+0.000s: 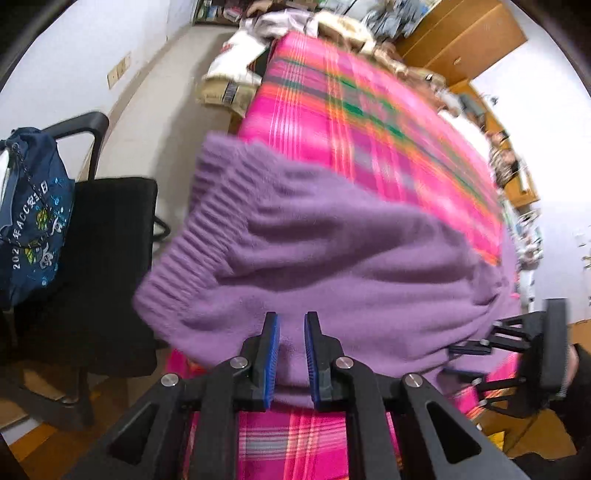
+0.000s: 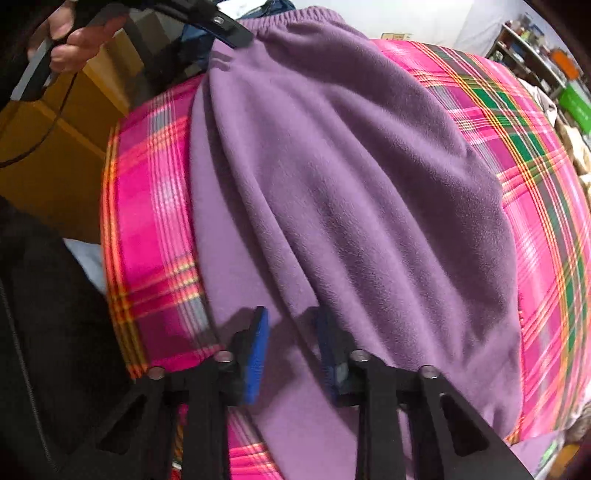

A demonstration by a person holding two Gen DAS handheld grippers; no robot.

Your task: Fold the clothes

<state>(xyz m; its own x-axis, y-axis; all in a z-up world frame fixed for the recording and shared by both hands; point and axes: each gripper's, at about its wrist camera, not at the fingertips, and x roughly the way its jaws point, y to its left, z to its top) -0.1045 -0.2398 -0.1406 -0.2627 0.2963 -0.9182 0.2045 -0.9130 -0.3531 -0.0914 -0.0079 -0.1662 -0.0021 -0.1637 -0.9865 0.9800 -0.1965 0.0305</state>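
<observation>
A purple fleece garment (image 1: pixel 332 266) lies bunched on a pink plaid bed sheet (image 1: pixel 351 122), its ribbed hem (image 1: pixel 192 236) towards the left. My left gripper (image 1: pixel 291 354) hovers over the garment's near edge, open, with cloth showing in the narrow gap between its blue pads. In the right wrist view long folds of the garment (image 2: pixel 351 184) run down into my right gripper (image 2: pixel 293 350), which is shut on a ridge of the cloth. The right gripper (image 1: pixel 452 360) also shows side-on at the garment's right end.
A black office chair (image 1: pixel 110 229) with a dark blue printed bag (image 1: pixel 33 206) stands left of the bed. Piled clothes (image 1: pixel 295 22) sit at the bed's far end, and wooden cabinets (image 1: pixel 461 40) stand behind. A person's hand (image 2: pixel 74 40) holds the left tool.
</observation>
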